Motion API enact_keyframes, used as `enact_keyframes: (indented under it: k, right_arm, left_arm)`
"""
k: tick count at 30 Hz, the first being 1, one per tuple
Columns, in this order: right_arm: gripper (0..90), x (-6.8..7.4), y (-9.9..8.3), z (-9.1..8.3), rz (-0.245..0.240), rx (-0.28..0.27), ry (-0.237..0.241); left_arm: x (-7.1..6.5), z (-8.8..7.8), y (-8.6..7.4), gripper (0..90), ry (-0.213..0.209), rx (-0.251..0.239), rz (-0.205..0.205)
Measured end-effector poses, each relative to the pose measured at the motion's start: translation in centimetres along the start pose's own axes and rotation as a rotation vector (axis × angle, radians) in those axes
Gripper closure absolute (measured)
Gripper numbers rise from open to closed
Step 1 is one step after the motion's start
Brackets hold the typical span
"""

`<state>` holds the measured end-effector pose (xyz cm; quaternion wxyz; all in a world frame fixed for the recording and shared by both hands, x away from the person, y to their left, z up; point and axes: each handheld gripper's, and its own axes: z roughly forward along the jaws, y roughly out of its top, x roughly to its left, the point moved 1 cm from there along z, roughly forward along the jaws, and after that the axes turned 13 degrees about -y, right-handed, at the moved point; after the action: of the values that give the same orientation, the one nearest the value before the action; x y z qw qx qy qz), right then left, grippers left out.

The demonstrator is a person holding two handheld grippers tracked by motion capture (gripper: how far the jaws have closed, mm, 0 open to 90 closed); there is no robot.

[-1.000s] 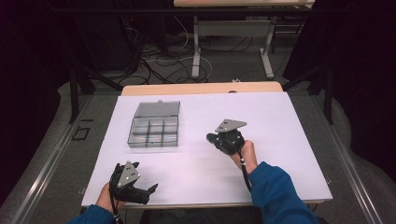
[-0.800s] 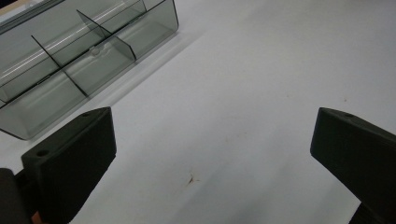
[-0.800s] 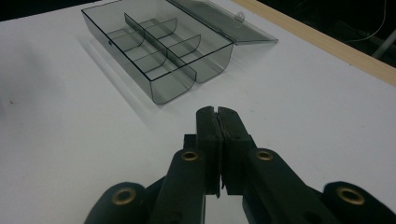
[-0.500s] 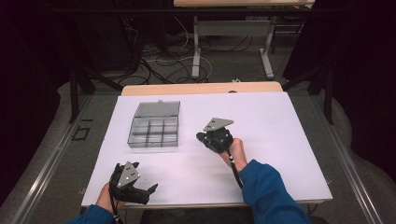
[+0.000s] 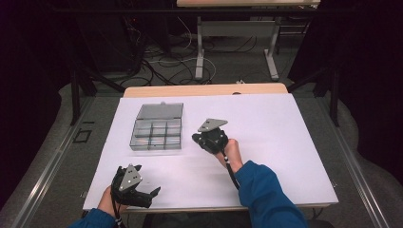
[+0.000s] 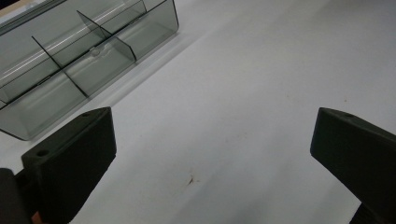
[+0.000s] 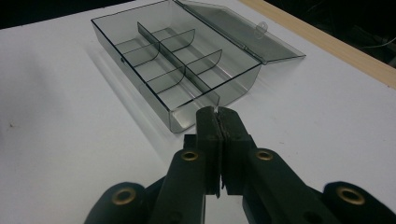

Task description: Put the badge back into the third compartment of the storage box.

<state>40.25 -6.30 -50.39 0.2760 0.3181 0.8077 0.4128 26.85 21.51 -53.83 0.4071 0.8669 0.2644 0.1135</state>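
Compartment box (image 5: 157,133) — smoky, lid open — on white table (image 5: 266,123), right gripper (image 5: 199,138) clenched empty beside it, left gripper (image 5: 151,194) released.

Right gripper (image 5: 196,137) fingertips just right of open clear compartment box (image 5: 157,134), lid flat behind. Left gripper (image 5: 153,194) at near table (image 5: 285,142) edge, box well beyond its fingertips.

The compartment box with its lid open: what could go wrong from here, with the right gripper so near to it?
1. The right gripper, jaws shut, points at the near corner of the clear compartment box. A push there may slide the light box across the white table.
2. The open lid lies flat behind the box; pressing on it could tip the box.
3. The left gripper, jaws open, sits apart and cannot steady it.
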Motion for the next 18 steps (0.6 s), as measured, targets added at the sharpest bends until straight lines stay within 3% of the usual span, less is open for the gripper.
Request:
enact_keyframes:
  k: [6,18]
  right_arm:
    - [88.8,0.4,0.6,0.6,0.002,0.012,0.007]
    - [88.8,0.7,1.5,1.8,0.022,-0.016,0.004]
  left_arm:
    - [0.0,0.0,0.0,0.2,-0.002,0.0,0.0]
    - [0.0,0.0,0.0,0.2,-0.002,0.001,0.001]
